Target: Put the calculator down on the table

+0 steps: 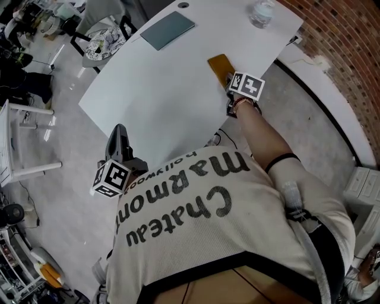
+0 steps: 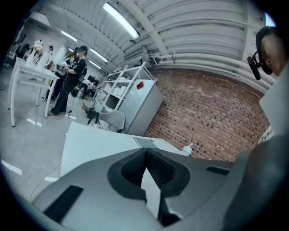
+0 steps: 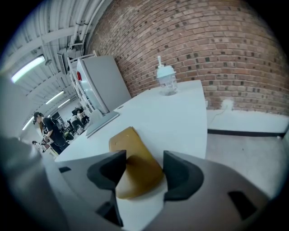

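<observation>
A white counter [image 1: 166,89] fills the upper middle of the head view, with grey floor along its near-left edge and a brick wall [image 1: 338,53] beyond its right edge. Most of the counter is bare, leaving open room to the left of the yellow calculator [image 1: 218,65], which sits near the counter's right-hand near edge. A flat teal pad [image 1: 168,29] lies towards the far side and a clear bottle [image 1: 261,13] stands at the far right corner, both well apart from the calculator. The right tongs [image 1: 228,80] pinch the calculator's near end. The right gripper view shows what the head view hides: the two dark pads sit against the long sides of the calculator [image 3: 133,167], and whether its near end is lifted off the counter cannot be told. Its long axis runs away from the person, roughly in line with the right tongs [image 3: 144,162], with the far end angled a little left. The left tongs [image 1: 119,135] hang off the counter's near edge, above the floor and beside the person's printed shirt [image 1: 196,202]. In the left gripper view the left tongs [image 2: 145,153] are pressed together at the tips with nothing between them.
</observation>
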Tool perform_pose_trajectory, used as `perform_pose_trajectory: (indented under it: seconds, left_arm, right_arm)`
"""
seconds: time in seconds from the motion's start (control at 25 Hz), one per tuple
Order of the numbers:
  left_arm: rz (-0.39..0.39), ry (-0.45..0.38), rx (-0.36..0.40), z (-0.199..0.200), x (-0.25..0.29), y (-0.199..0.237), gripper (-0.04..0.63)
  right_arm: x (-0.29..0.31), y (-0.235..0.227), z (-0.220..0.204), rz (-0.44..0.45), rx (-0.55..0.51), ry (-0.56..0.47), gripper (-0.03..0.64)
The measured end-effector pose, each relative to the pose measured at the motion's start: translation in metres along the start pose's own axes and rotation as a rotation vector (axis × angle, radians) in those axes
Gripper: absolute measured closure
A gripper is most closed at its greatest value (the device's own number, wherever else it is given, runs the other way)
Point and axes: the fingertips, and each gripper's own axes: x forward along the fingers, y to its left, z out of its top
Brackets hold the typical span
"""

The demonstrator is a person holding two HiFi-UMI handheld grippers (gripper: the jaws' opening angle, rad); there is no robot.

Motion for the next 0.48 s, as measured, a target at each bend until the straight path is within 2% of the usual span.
perform_pose_trajectory:
  seconds: [0.16,0.36,0.48]
  left_arm:
    - [-0.026,-0.007,0.012,0.002,0.005,-0.01,0.594]
    - [-0.047,0.007,0.022,-0.002,0.003,-0.019,0.594]
    - [-0.051,0.009,0.025,0.001,-0.002,-0.017,0.594]
  right_arm:
    - [0.001,0.0,0.003,0.008,-0.004,0.0,0.353]
    - [-0.001,-0.01,-0.002,0.02,0.041,0.008,0.374]
    - [-0.004,-0.007,0.0,0.071,0.075,-0.009,0.374]
